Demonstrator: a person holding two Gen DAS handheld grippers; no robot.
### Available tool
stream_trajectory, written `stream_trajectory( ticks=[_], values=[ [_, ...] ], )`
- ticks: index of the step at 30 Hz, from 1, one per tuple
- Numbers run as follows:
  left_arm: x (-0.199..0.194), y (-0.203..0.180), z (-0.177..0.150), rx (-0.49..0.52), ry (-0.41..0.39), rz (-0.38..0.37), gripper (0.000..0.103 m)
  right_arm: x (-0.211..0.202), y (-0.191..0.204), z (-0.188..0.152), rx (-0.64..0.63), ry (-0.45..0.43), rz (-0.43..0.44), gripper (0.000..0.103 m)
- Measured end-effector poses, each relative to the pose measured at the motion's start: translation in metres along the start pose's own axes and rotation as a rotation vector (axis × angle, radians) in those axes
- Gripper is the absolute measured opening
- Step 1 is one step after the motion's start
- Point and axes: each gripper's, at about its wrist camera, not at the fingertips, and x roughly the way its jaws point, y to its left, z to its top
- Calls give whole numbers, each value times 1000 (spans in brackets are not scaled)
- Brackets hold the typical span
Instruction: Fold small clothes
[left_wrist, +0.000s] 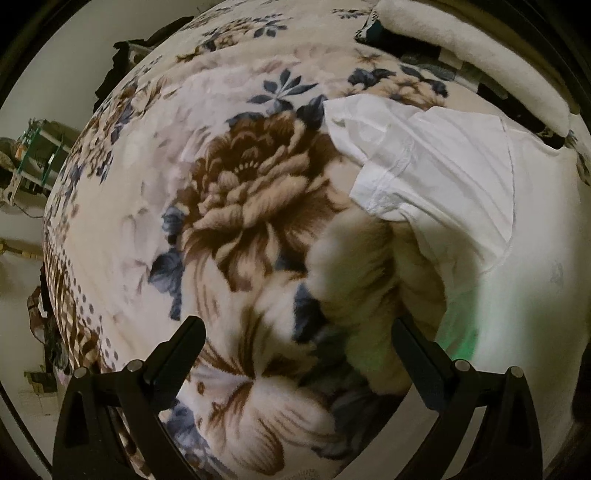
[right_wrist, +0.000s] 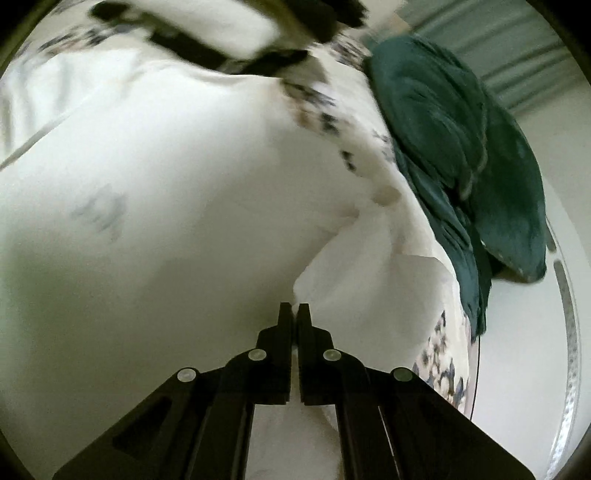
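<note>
A small white T-shirt (left_wrist: 461, 177) lies on a floral blanket (left_wrist: 236, 192), with one sleeve (left_wrist: 380, 184) pointing left. My left gripper (left_wrist: 299, 332) is open and empty, low over the blanket just left of the shirt's lower edge. In the right wrist view the same white shirt (right_wrist: 166, 192) fills the frame. My right gripper (right_wrist: 294, 310) is shut on a fold of the shirt's edge (right_wrist: 332, 280) and lifts it slightly.
A dark teal garment (right_wrist: 461, 147) lies at the right edge of the bed. A white pillow (left_wrist: 472, 48) and dark clothes sit at the far end. A green shelf (left_wrist: 40, 147) stands beyond the bed's left edge.
</note>
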Motion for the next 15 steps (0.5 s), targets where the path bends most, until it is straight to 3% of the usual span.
stream_trajectory(
  ticks=[5, 8, 11, 12, 13, 15],
  values=[
    [1, 0, 5, -13, -5, -21, 103, -17, 11, -10, -58, -3, 52, 2],
    [4, 1, 12, -47, 7, -64, 103, -23, 8, -11, -15, 58, 128, 5],
    [15, 11, 23, -139, 60, -204, 103, -20, -24, -16, 193, 138, 291, 25],
    [23, 18, 29, -212, 101, -295, 103, -19, -32, -19, 248, 153, 323, 40],
    [29, 24, 33, -274, 126, -369, 103, -18, -41, -23, 311, 169, 361, 47],
    [43, 35, 39, -406, 169, -517, 103, -13, -57, -35, 427, 214, 410, 48]
  ],
)
